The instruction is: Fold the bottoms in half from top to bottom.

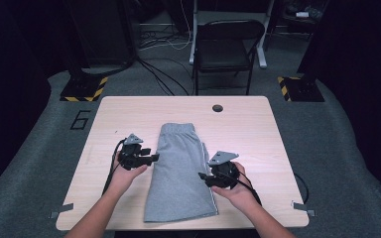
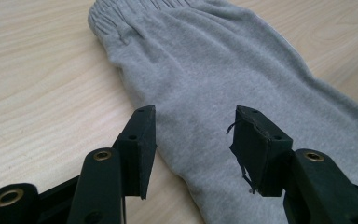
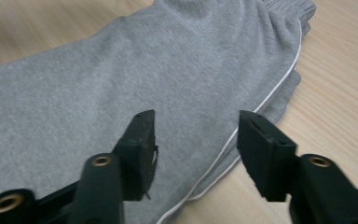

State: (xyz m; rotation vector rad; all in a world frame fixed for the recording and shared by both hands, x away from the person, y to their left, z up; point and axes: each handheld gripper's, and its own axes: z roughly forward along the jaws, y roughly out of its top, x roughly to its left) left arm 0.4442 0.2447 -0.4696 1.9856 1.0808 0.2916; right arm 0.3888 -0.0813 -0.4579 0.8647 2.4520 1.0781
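Left gripper (image 1: 155, 157) is held level at the shorts' (image 1: 181, 173) left edge, right gripper (image 1: 202, 176) at the right edge; both jaws apart, nothing grasped.

just a big black "6" (image 1: 81, 120) on the grey floor (image 1: 39, 148) left of the table (image 1: 129, 106)

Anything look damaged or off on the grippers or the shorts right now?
One thing: the left gripper has a frayed pad, with loose threads hanging off its edge. The grey shorts lie flat and folded lengthwise, and the right gripper looks fine.
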